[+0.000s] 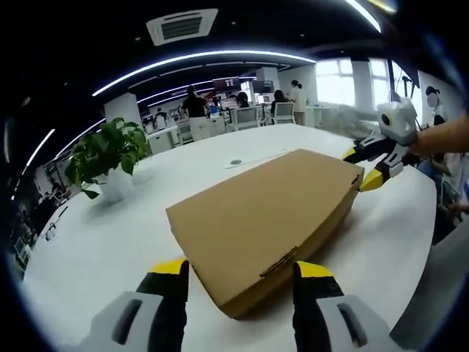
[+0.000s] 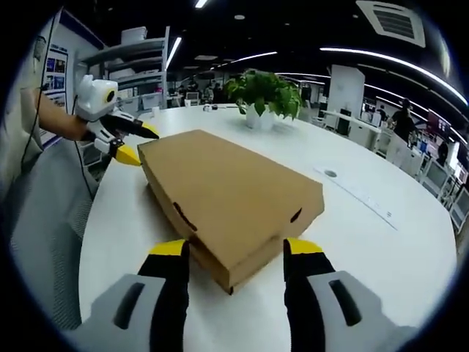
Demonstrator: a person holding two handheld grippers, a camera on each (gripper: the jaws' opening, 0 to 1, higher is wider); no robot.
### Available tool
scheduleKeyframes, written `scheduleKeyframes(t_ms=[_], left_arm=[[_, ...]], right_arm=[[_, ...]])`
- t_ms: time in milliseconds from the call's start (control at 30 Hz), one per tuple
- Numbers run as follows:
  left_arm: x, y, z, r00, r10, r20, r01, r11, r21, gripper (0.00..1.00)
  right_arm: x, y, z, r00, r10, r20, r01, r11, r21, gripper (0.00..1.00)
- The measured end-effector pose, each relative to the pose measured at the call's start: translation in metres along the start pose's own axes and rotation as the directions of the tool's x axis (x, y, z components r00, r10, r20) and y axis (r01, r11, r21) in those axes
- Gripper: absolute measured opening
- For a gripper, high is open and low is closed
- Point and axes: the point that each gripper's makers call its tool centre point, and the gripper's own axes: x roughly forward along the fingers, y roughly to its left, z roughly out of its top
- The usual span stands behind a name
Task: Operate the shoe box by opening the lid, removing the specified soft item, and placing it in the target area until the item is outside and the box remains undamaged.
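Left gripper [image 1: 238, 273], yellow-tipped jaws apart, straddling the near corner of the flat brown cardboard shoe box [image 1: 267, 216], lid still shut, lying on the round white table [image 1: 95, 242]. Right gripper [image 2: 230, 253], jaws apart too, frames the opposite end w/ the tab slots. Box's long axis runs gripper to gripper, so both sit about equally close. Beyond: potted green plant [image 1: 110, 150], then office desks.

No legible text, label, brand or number is present. The shoe box [image 1: 267, 213] carries no printing on its visible faces. Posters on the wall [image 2: 56, 70] in the right gripper view are too small to read.
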Motion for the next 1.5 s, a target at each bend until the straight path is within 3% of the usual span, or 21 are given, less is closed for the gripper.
scheduleKeyframes(t_ms=[200, 667, 900, 1500], left_arm=[[0.001, 0.003, -0.010, 1.000, 0.003, -0.025, -0.004, 1.000, -0.012, 0.58], [0.006, -0.001, -0.010, 1.000, -0.017, -0.021, 0.017, 1.000, -0.021, 0.57], [0.004, 0.002, -0.010, 0.998, -0.059, -0.033, 0.059, 0.998, -0.027, 0.54], [-0.012, 0.016, -0.022, 0.987, -0.142, -0.071, 0.143, 0.990, 0.010, 0.53]], right_arm=[[0.003, 0.001, 0.000, 1.000, 0.007, -0.001, -0.007, 1.000, 0.009, 0.50], [0.003, 0.005, -0.003, 1.000, -0.021, -0.020, 0.022, 0.998, 0.053, 0.47], [0.002, 0.008, -0.003, 0.998, -0.046, -0.033, 0.048, 0.997, 0.063, 0.45], [-0.002, 0.046, -0.003, 0.995, -0.084, -0.045, 0.089, 0.989, 0.122, 0.44]])
